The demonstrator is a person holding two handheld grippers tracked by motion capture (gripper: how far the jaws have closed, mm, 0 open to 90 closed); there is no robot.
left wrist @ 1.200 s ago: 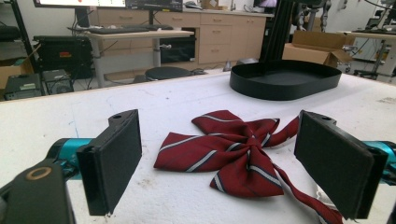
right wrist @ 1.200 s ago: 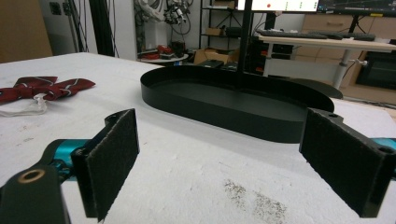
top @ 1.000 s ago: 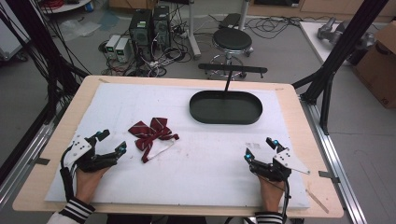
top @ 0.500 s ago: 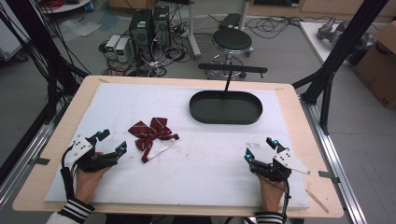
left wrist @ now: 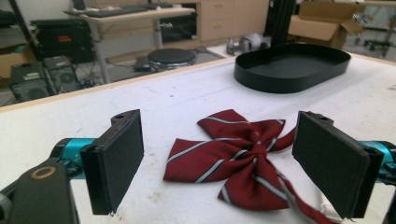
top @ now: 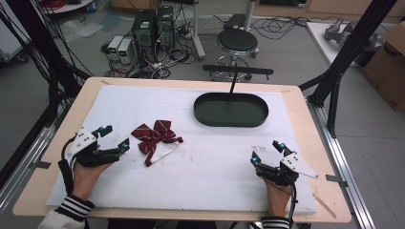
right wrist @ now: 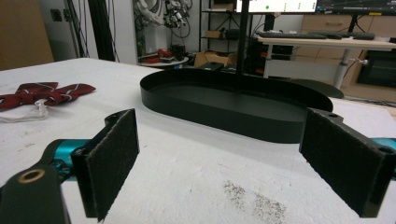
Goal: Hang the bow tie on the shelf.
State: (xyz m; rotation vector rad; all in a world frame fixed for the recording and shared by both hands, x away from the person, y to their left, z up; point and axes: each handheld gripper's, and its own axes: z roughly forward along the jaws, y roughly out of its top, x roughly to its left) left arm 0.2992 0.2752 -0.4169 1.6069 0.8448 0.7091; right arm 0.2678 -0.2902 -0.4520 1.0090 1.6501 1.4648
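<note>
Both grippers rest spread wide and empty on the white worktop (top: 215, 162), with a soft bow tie just ahead of the left one.

The left gripper (top: 113, 137) has its jaws well apart and holds nothing; in the left gripper view the red striped bow tie (left wrist: 243, 154) lies flat between and just beyond its pads, on the worktop. It looks light, limp and likely to sag, so the knot at its middle, where the loops gather, seems the firmest place to pinch; the white strap trailing from it may drag. The right gripper (top: 267, 152), likewise wide and empty, sits well apart from the tie. Beyond it stands the empty black oval tray (top: 231, 122), rigid and shallow-walled.
</note>
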